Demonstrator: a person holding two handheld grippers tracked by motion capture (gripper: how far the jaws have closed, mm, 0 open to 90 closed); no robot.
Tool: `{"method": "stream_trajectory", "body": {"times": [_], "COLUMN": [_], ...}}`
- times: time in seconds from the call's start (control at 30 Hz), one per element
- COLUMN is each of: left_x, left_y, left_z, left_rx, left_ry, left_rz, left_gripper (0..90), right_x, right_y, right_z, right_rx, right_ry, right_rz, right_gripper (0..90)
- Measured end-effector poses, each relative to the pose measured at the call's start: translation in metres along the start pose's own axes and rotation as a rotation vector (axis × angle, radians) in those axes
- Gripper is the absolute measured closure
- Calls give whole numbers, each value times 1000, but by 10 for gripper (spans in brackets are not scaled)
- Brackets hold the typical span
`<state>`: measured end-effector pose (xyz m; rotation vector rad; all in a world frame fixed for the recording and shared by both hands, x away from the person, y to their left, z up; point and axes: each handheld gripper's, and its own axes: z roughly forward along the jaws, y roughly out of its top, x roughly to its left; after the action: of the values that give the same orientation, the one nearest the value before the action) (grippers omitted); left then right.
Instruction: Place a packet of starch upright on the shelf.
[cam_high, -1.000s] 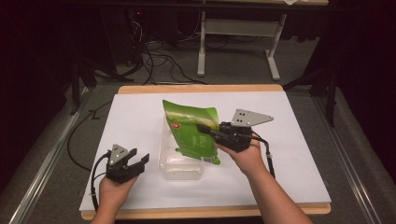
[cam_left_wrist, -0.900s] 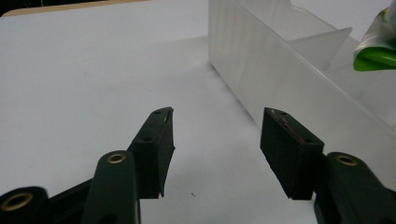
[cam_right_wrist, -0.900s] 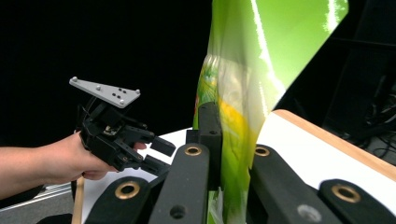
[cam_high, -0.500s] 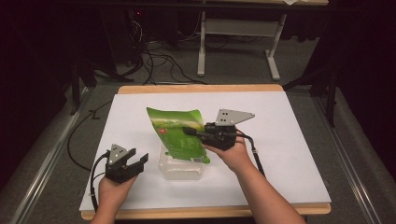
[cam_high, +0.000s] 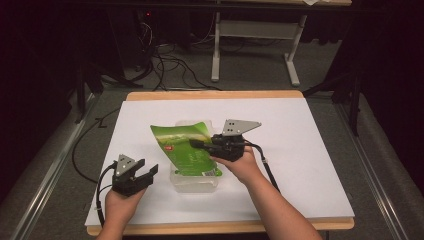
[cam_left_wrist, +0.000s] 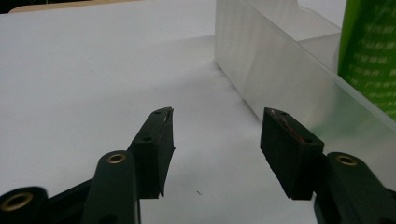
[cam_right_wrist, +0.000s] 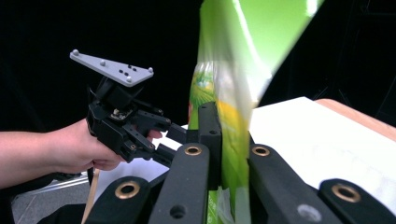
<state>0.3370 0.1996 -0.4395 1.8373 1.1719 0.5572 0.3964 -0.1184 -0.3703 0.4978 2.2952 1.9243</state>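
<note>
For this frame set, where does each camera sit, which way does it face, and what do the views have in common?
High view: above the person's side, looking forward and down on the table; both forearms, left gripper, right gripper.
Left gripper view: rides the left gripper, looks low between its open jaws at the clear container.
Right gripper view: rides the right gripper, looks along jaws shut on the green bag; the other hand beyond.
Shared: the green bag appears in all three.

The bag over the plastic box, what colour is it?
Green, with a small red mark on the bag. The high view shows it best.
</note>
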Motion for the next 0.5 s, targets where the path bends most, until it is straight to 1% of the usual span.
{"method": "stream_trajectory", "body": {"times": [0.07, 0.1, 0.33, 0.5], "left_x": [0, 0, 0, -1], "left_y": [0, 0, 0, 0], "left_z": [0, 0, -1, -1], "left_rx": [0, 0, -1, 3], "left_ry": [-1, -1, -3, -5], "left_rz": [-1, -1, 1, 5], "left_gripper": [449, 449, 449, 449], "right_x": [-1, -1, 2, 6], "right_y": [-3, -4, -9, -15], "right_z": [0, -1, -2, -6], "right_rx": [-21, -29, -26, -28], "right_ry": [5, 4, -22, -62], "right_rz": [20, 21, 16, 13], "right_gripper": [900, 900, 900, 900]}}
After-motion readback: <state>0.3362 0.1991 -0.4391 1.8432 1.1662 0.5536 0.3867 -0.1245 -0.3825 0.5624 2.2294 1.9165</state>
